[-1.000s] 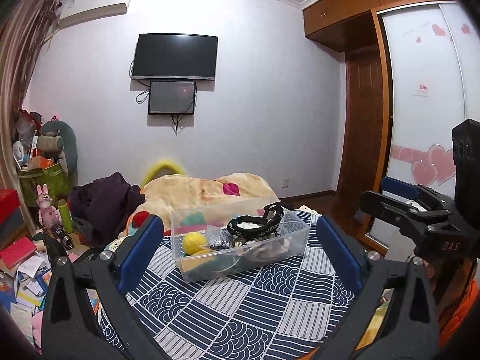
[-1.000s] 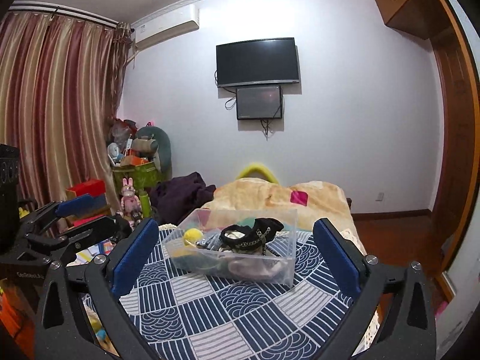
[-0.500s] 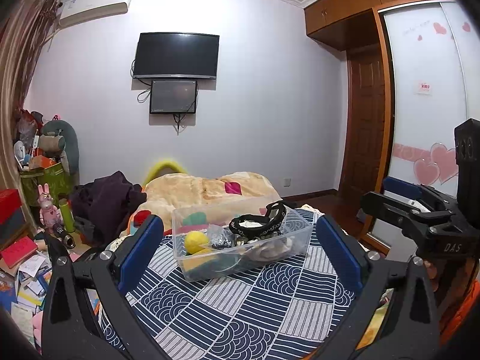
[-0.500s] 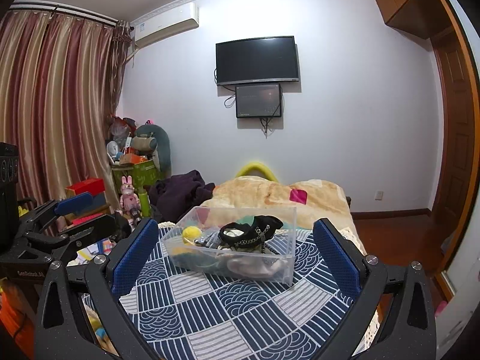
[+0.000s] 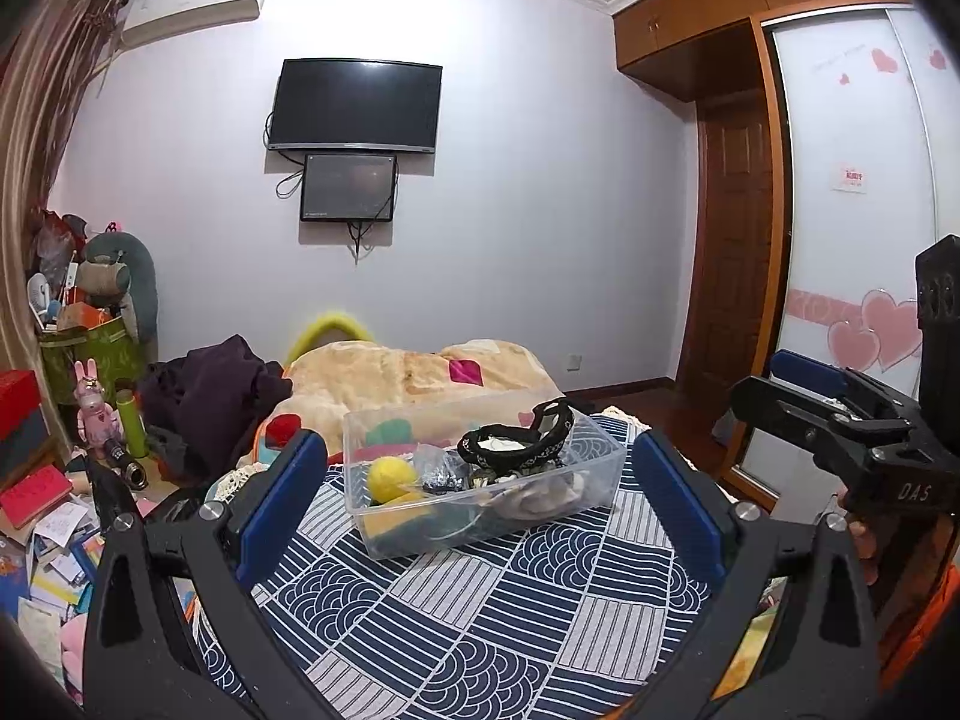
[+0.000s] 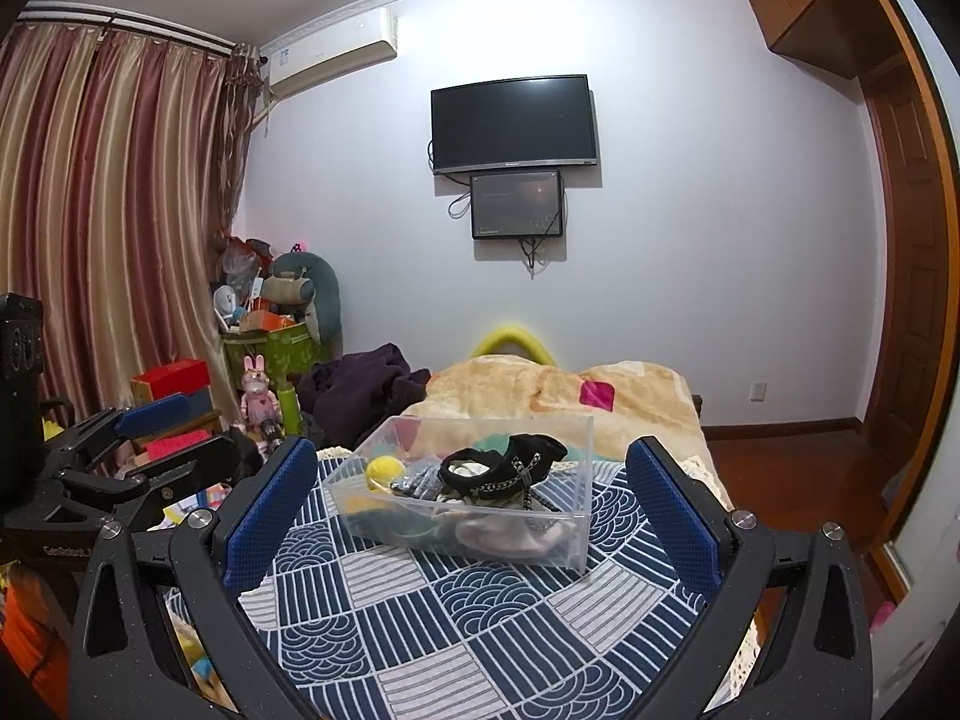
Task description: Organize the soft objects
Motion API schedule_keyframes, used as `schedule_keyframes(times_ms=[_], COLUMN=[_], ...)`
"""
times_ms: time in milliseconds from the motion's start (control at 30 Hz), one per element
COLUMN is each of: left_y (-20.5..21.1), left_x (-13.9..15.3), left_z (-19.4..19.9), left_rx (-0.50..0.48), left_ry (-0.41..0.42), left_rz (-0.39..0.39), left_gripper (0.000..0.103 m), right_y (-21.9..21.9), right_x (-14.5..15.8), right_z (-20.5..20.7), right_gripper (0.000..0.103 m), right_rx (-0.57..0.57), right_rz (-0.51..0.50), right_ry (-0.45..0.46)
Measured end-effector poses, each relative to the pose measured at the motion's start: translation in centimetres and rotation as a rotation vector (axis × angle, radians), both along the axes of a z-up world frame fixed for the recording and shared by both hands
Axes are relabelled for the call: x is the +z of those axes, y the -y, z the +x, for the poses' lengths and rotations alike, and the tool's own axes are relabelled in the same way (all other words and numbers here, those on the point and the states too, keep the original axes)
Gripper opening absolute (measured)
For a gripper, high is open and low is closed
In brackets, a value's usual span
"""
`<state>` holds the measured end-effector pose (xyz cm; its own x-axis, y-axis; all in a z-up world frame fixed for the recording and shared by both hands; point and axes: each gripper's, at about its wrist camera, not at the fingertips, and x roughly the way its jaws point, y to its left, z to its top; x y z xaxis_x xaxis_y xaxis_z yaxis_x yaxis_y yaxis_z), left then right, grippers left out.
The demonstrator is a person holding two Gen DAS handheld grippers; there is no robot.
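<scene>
On the quilt (image 6: 480,618), a clear bin (image 6: 474,516) holds seemingly jumbled soft items.

Black grippers (image 5: 480,504) – blue pads (image 6: 270,516), silver screws

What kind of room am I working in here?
A lived-in bedroom, most likely: a bed with a navy-and-white patterned cover, a beige fleece blanket, and striped red-and-gold curtains.

You face a pale lilac wall (image 6: 690,210) with a black TV (image 6: 514,123) and a smaller screen (image 6: 516,204) below it. Striped curtains (image 6: 102,210) and an air conditioner (image 6: 333,51) sit left; a wooden door (image 5: 729,240) and heart-decorated wardrobe panel (image 5: 858,240) right.
</scene>
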<state>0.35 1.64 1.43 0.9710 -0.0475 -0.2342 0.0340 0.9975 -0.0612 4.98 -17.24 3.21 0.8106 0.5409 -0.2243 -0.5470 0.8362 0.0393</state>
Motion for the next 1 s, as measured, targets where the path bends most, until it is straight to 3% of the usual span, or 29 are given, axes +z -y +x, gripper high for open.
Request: schedule_keyframes(times_ms=[1000], left_y=[0.7], left_x=[0.17], left_z=[-0.07], left_rx=[-0.025], left_ry=[-0.008], left_rz=[0.002], left_gripper=[0.103], right_y=[-0.1], right_x=[0.18], right_z=[-0.4], right_gripper=[0.103], right_rx=[-0.008], right_rz=[-0.002], right_ry=[-0.003])
